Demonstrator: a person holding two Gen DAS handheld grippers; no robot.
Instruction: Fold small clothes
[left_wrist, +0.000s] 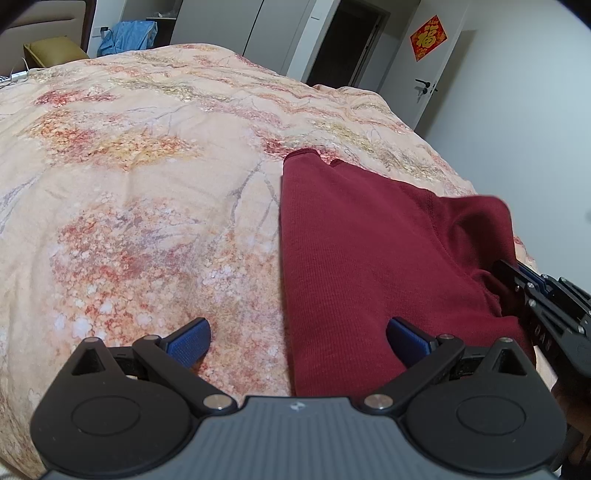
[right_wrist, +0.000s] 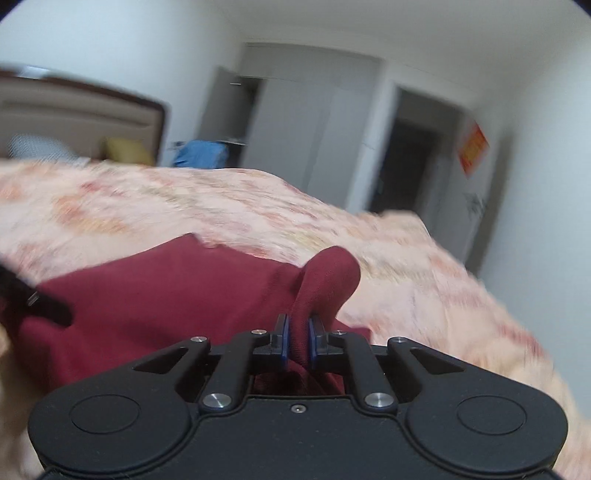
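Observation:
A dark red garment (left_wrist: 354, 251) lies on the floral bedspread (left_wrist: 147, 184), its left edge straight, its right part lifted into a fold. My left gripper (left_wrist: 298, 341) hovers open over the garment's near left edge, one blue pad over the bedspread, the other over the cloth. My right gripper (right_wrist: 298, 341) is shut on a bunched fold of the red garment (right_wrist: 325, 280), which rises between its blue pads. In the left wrist view the right gripper (left_wrist: 517, 280) enters from the right edge, pinching the raised cloth. The right wrist view is blurred.
The bed's far edge drops toward a white wall and door with a red paper sign (left_wrist: 428, 37). A blue cloth (left_wrist: 129, 35) and a yellow cushion (left_wrist: 51, 51) lie beyond the bed near the headboard. A dark doorway (left_wrist: 343, 40) stands behind.

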